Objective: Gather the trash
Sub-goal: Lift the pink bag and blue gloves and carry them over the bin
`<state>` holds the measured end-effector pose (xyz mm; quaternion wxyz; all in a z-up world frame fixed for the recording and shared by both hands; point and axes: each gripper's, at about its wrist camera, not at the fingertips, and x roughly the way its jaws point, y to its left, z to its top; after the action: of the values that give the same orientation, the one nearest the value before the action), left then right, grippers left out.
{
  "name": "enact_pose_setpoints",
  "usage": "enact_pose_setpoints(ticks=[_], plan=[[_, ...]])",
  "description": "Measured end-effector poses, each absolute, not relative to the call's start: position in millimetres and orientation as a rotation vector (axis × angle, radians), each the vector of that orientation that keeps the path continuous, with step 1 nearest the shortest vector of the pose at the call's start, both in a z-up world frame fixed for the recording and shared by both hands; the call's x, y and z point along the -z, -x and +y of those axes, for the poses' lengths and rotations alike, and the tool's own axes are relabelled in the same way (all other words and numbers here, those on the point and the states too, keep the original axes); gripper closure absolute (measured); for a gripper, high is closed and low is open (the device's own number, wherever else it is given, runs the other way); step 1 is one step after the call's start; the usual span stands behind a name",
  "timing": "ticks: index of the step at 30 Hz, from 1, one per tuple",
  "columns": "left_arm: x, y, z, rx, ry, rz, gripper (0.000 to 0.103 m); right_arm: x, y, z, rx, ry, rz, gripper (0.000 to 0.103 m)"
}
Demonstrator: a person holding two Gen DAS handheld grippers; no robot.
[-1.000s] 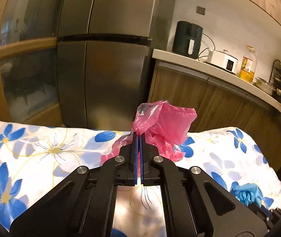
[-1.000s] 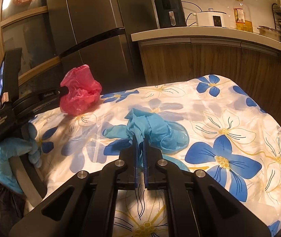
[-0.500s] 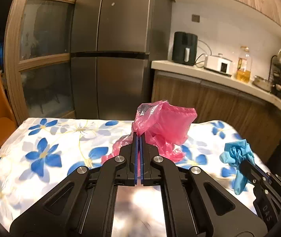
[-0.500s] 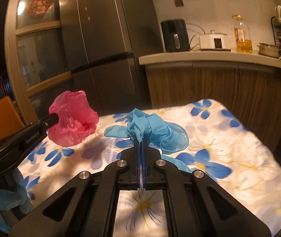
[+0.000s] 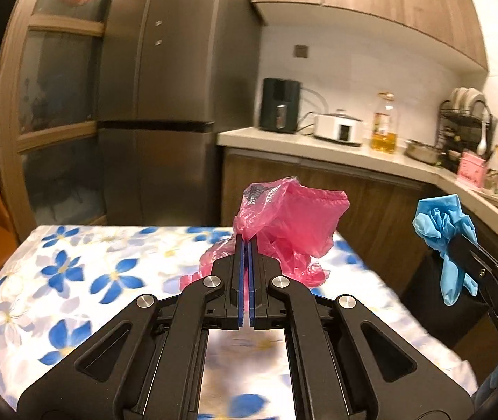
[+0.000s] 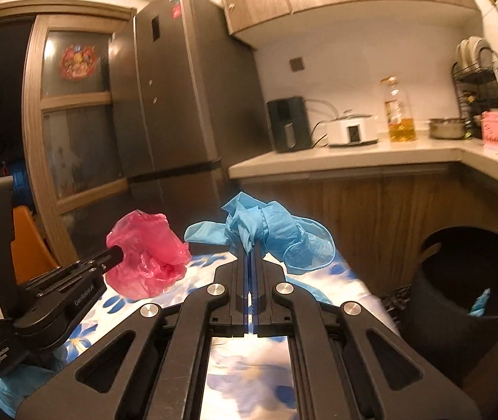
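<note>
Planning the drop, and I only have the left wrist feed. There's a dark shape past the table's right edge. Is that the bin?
Observer: Yes. The right wrist view shows a black bin on the floor just past the table, with its mouth open and no lid.
Operator: Anything in it before the pink bag and the blue glove go in?
Observer: One small blue scrap lies inside. The rest of the interior is too dark to tell.
</note>
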<state>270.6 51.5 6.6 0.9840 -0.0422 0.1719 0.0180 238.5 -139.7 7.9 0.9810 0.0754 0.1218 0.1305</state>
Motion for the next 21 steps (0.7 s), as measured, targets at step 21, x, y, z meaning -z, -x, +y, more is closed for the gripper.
enact_pose_setpoints(ticks=[21], plan=[[-21.9, -316.6, -177.1, 0.327, 0.059, 0.314, 0.102, -22.8, -229.6, -330.1, 0.075, -0.19, 0.134, 0.101]])
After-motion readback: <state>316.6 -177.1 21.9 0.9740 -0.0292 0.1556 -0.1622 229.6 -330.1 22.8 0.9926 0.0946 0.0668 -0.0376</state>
